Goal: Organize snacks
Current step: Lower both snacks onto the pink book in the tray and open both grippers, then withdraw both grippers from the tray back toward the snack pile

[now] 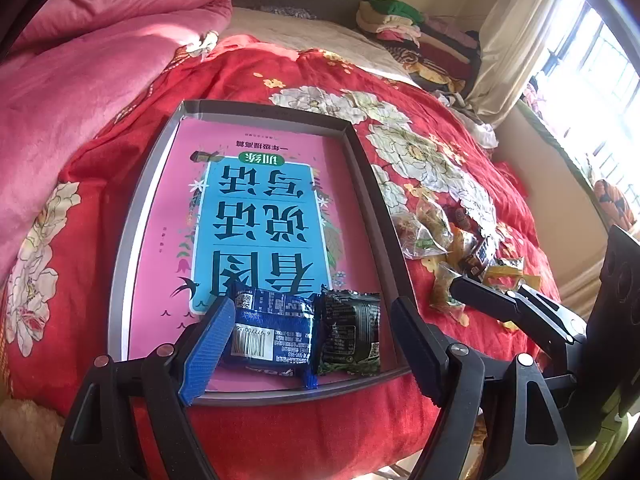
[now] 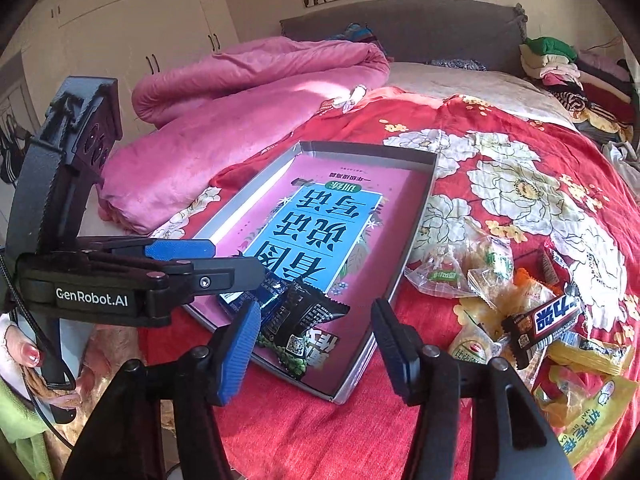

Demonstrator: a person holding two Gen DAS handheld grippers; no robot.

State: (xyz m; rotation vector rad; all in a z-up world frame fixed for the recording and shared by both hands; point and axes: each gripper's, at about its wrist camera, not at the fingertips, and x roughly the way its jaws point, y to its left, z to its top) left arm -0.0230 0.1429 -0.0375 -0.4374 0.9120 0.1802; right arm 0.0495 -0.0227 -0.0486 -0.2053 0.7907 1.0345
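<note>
A grey shallow tray (image 1: 134, 216) (image 2: 360, 151) lies on the red floral bedspread with a pink and blue book (image 1: 256, 216) (image 2: 316, 224) flat inside it. At the tray's near end lie a blue snack packet (image 1: 272, 332) and a black-green packet (image 1: 352, 332) (image 2: 304, 316) side by side. My left gripper (image 1: 312, 344) (image 2: 236, 260) hovers open over them; its blue pad is by the blue packet's left edge and the other finger stands well clear. My right gripper (image 2: 316, 344) (image 1: 486, 288) is open just in front of the tray's near corner, with nothing gripped.
A loose pile of snacks (image 2: 500, 280) (image 1: 452, 248) lies on the bedspread right of the tray, with a dark chocolate bar (image 2: 548, 320) and yellow packets (image 2: 592, 408). A pink blanket (image 2: 248, 92) is bunched at the left. Folded clothes (image 2: 560, 68) sit at the headboard. A person's hand (image 2: 28, 356) holds the left gripper.
</note>
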